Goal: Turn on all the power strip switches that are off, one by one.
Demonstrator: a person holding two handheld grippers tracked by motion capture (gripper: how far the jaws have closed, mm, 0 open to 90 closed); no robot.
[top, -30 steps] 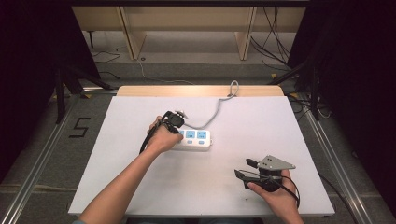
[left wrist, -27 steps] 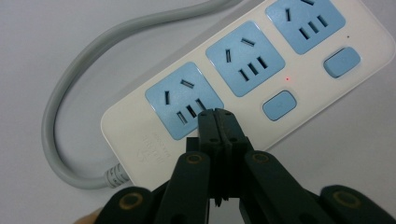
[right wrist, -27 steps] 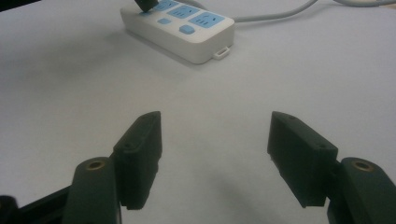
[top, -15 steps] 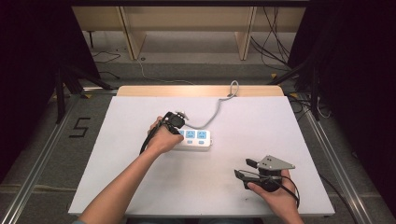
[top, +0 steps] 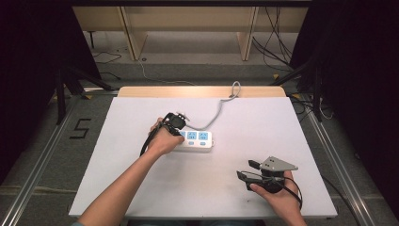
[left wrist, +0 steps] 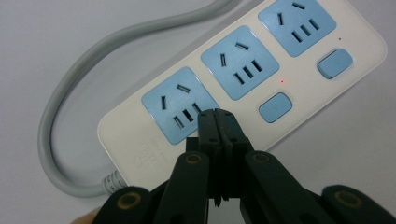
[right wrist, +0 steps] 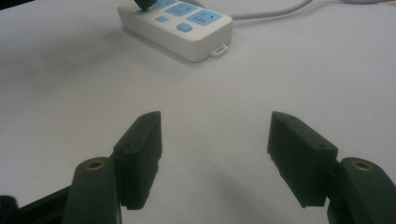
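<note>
A white power strip (top: pixel 198 139) with three blue sockets lies mid-table, and its grey cable (top: pixel 219 112) runs to the far edge. My left gripper (top: pixel 179 131) is shut, and its tips (left wrist: pixel 216 115) rest on the strip beside the socket nearest the cable (left wrist: pixel 180 103). Two blue switches show, and a small red light (left wrist: pixel 281 81) glows by the middle switch (left wrist: pixel 275 107). My right gripper (top: pixel 246 169) sits low at the front right of the table. It is open (right wrist: pixel 215 117), holds nothing and faces the strip (right wrist: pixel 180 29).
The white table (top: pixel 141 188) has bare surface around both hands. A wooden strip (top: pixel 197 91) runs along its far edge. Loose cables (top: pixel 273 42) lie on the floor beyond. Metal rails (top: pixel 329 155) flank the table.
</note>
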